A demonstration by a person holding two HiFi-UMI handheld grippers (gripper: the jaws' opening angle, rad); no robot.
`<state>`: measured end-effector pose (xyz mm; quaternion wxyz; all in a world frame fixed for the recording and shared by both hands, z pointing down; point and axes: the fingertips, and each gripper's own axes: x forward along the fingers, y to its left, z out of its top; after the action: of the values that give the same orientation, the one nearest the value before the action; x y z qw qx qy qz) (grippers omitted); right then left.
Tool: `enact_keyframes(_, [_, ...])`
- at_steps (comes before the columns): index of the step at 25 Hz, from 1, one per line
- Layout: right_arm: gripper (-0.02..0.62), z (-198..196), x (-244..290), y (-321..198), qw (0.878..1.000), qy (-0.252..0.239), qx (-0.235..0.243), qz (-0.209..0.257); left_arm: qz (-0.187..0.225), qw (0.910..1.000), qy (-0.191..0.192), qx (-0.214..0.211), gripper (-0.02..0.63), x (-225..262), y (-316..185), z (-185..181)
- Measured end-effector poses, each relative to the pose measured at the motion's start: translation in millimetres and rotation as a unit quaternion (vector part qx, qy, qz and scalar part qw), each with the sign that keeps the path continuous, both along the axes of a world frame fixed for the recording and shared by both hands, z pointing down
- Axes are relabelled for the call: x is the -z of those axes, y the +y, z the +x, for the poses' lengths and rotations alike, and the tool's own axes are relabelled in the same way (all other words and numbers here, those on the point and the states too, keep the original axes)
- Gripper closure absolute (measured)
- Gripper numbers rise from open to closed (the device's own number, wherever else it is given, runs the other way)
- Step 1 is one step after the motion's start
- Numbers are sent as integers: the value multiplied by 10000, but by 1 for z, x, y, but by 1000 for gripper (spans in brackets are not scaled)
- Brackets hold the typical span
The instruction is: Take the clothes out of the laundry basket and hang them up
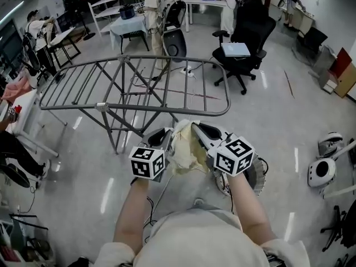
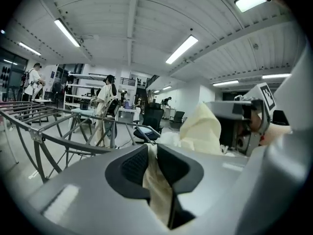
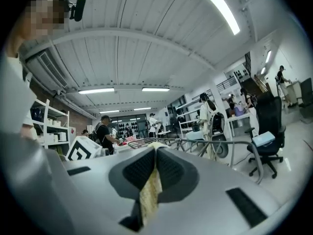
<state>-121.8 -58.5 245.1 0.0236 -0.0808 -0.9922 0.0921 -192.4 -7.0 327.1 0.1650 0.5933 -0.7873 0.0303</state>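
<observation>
A pale yellow cloth [image 1: 185,146] hangs bunched between my two grippers, just in front of the near rail of the grey drying rack [image 1: 133,88]. My left gripper [image 1: 165,133] is shut on the cloth's left part; in the left gripper view the cloth [image 2: 159,190] runs between the black pads. My right gripper [image 1: 196,128] is shut on the cloth's right part, and in the right gripper view a strip of cloth [image 3: 150,192] is pinched between its pads. The laundry basket [image 1: 253,174] shows partly behind my right gripper, low on the floor.
A black office chair [image 1: 245,49] stands beyond the rack's right end. People stand at tables at the back [image 1: 156,7]. White robot bases [image 1: 322,168] sit on the floor at the right. A white table edge [image 1: 25,121] lies at the left.
</observation>
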Motion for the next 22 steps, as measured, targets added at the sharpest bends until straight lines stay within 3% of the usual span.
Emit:
enact_keyframes(6, [581,-9,38,-48,9986,-300,-103,420,-598,9981,61,133,513,-37,8,1])
enact_keyframes(11, [581,-19,61,-83,9970,-382,-176,643,-355,9989,206,207,431,-38,17,0])
enact_keyframes(16, [583,-17,52,-82,9958,-217,225,859,-230,9984,-352,383,431,-14,0,-16])
enact_keyframes(22, [583,22,77,-72,9875,-394,1155,997,60,9951,-982,-109,431,30,-62,-10])
